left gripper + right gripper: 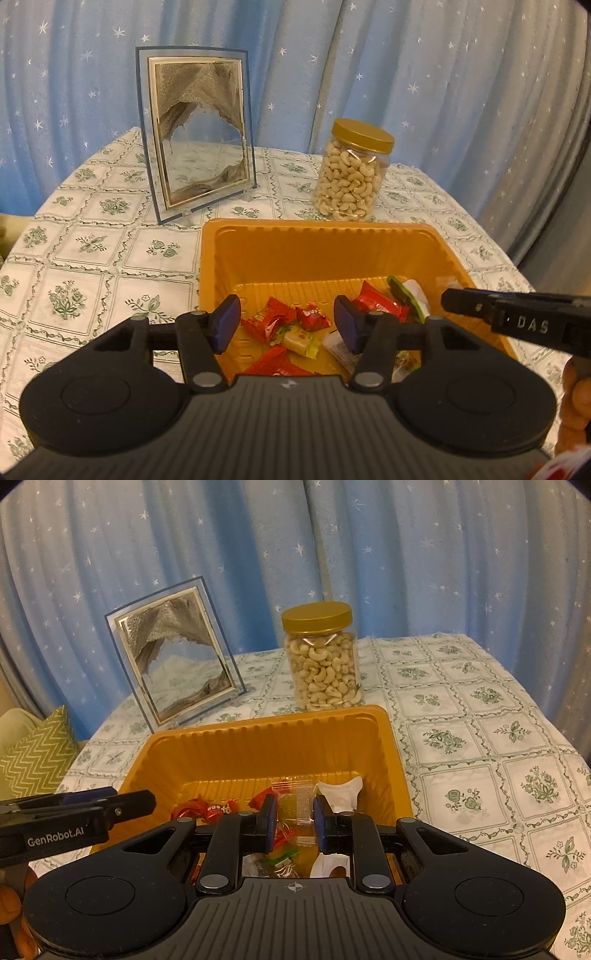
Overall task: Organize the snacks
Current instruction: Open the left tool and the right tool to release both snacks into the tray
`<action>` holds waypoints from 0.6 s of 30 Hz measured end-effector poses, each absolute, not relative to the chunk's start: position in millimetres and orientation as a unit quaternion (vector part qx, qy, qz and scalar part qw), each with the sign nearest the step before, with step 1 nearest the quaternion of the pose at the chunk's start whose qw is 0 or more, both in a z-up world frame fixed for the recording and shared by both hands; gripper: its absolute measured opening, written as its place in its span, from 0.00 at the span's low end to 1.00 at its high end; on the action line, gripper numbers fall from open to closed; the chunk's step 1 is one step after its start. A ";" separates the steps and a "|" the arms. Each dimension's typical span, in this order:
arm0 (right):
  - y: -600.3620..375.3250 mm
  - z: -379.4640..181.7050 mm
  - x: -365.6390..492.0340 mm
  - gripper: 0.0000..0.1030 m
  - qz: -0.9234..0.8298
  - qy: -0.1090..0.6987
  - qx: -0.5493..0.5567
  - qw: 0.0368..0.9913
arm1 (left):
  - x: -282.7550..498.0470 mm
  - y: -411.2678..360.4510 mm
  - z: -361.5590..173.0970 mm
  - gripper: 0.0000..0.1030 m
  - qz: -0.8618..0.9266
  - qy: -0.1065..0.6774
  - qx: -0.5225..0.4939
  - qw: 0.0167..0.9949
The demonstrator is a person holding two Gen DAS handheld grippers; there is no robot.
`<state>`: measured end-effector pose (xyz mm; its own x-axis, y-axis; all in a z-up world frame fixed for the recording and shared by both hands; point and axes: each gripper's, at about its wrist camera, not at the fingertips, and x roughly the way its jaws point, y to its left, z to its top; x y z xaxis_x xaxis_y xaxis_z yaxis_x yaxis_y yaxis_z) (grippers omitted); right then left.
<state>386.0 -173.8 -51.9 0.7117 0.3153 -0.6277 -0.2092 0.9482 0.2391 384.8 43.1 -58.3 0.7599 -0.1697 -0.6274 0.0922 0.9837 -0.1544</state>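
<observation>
Left wrist view looks down along the left gripper, whose blue pads stand well apart with nothing pressed between them; it hangs released over the near part of an orange plastic tray. In the tray lie wrapped snacks: red-wrapped candies, a pale yellow-green wrapped sweet and a white packet with a green piece beside it near the right wall. The snacks gather at the near end of the tray, and its far half is bare. From the right edge the black finger of the right gripper reaches in over the tray's right rim. Beyond the tray, on a tablecloth printed with green flowers, a sand-art picture frame stands upright at the far left, and a clear jar of cashews with a gold lid stands at the far right, just beyond the tray's far rim. A blue curtain with white stars hangs behind. In the right wrist view, the right gripper is clenched on a clear plastic snack wrapper, held upright between its blue pads above the tray's near end. The left gripper shows as a black finger entering from the left edge over the tray's left rim. A green zigzag cushion lies at the far left, off the table.
</observation>
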 end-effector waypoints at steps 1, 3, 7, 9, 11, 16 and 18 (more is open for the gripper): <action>-174.2 -52.1 386.1 0.21 0.142 0.353 0.077 0.922 | 384.6 42.8 -58.8 0.50 -0.070 0.340 -0.055 0.936; -174.8 -52.7 386.6 0.21 0.141 0.354 0.080 0.921 | 384.0 41.9 -59.8 0.50 -0.070 0.341 -0.049 0.936; -175.8 -53.1 387.8 0.21 0.141 0.355 0.082 0.920 | 383.2 38.8 -61.4 0.50 -0.076 0.345 -0.040 0.935; -175.3 -53.1 387.7 0.21 0.144 0.355 0.083 0.920 | 383.2 37.2 -62.5 0.50 -0.077 0.347 -0.036 0.934; -175.3 -53.2 387.7 0.21 0.145 0.354 0.083 0.920 | 383.1 36.6 -63.2 0.50 -0.078 0.348 -0.037 0.933; -174.7 -55.3 388.2 0.21 0.145 0.358 0.082 0.919 | 383.2 36.3 -63.9 0.50 -0.077 0.351 -0.037 0.933; -175.0 -55.6 388.5 0.21 0.153 0.353 0.087 0.919 | 383.9 36.3 -64.5 0.51 -0.076 0.352 -0.036 0.932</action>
